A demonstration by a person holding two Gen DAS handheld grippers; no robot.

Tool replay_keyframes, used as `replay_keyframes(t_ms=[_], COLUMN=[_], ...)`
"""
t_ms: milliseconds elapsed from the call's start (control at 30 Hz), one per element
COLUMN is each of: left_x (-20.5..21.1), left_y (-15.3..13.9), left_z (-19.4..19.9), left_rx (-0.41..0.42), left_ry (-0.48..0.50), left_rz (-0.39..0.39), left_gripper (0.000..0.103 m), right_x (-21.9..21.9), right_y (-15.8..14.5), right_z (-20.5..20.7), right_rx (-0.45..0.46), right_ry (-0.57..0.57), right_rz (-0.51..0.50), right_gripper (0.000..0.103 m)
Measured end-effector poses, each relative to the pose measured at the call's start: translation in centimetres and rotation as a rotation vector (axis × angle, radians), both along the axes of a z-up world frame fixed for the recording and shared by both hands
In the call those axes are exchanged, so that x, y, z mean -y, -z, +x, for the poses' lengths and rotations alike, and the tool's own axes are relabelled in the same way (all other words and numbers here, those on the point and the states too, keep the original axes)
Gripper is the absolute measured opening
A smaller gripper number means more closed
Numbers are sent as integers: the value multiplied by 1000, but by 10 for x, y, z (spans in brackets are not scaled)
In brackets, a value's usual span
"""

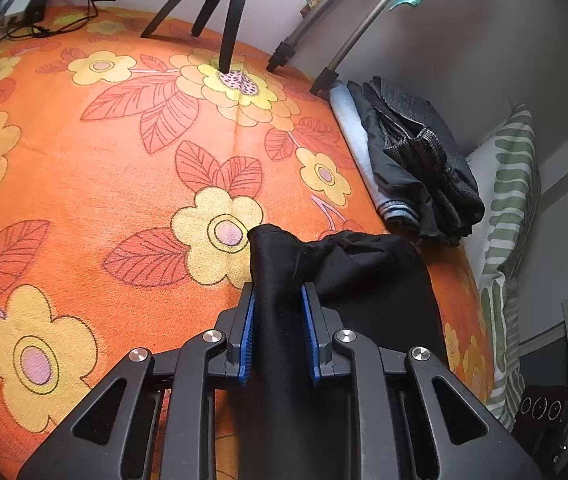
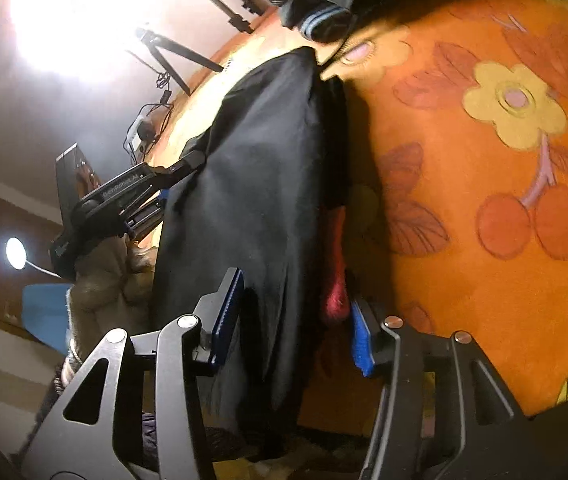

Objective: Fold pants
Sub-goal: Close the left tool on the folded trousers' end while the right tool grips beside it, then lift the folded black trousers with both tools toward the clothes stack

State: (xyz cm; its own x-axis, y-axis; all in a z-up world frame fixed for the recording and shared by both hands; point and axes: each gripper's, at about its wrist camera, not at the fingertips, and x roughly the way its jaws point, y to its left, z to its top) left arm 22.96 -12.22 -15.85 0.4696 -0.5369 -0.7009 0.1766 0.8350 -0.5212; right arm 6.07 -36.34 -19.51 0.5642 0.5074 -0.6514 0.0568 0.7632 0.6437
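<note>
Where pinched between blue pads, bunches into a dark upright fold: black pants (image 1: pixel 363 272), clamped narrow by the left hand-held gripper (image 1: pixel 278 292), near the right edge of the bed (image 1: pixel 124 160) with its orange flowered cover. Spills rightward from that grip in a crumpled heap, lower part cut off behind the gripper's frame.

Farther right, heaped against the wall: a pile of clothes (image 1: pixel 415 160), grey and pale blue, kinds hard to tell. Beside it, a green-striped pillow (image 1: pixel 511 200), partly hidden. At the far side, tripod legs (image 1: pixel 224 12), tops cut off.

From the other side, hangs as a broad dark sheet between the two tools and fills the half-open gap of the right hand-held gripper (image 2: pixel 297 292). Cannot tell whether those pads press the cloth or merely flank it. Close by one pad, a red patch (image 2: pixel 335 292), blurred, nature unclear. Behind the left tool, a fuzzy beige sleeve (image 2: pixel 100 280), mostly hidden. Strong glare above, washing out the wall.
</note>
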Motion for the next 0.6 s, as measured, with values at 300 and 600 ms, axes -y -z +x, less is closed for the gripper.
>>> replay_keyframes(t_ms=[300,600], left_x=[6,8], left_y=[-20,-31], left_z=[-5,-9], left_rx=[81,116], left_ry=[-4,-4], left_rz=[17,14], left_gripper=[13,12], right_x=[-9,-14], right_y=[-21,-27], right_z=[-1,-3], right_rx=[67,86], right_ry=[15,12], right_rz=[-88,-132], right_gripper=[22,21])
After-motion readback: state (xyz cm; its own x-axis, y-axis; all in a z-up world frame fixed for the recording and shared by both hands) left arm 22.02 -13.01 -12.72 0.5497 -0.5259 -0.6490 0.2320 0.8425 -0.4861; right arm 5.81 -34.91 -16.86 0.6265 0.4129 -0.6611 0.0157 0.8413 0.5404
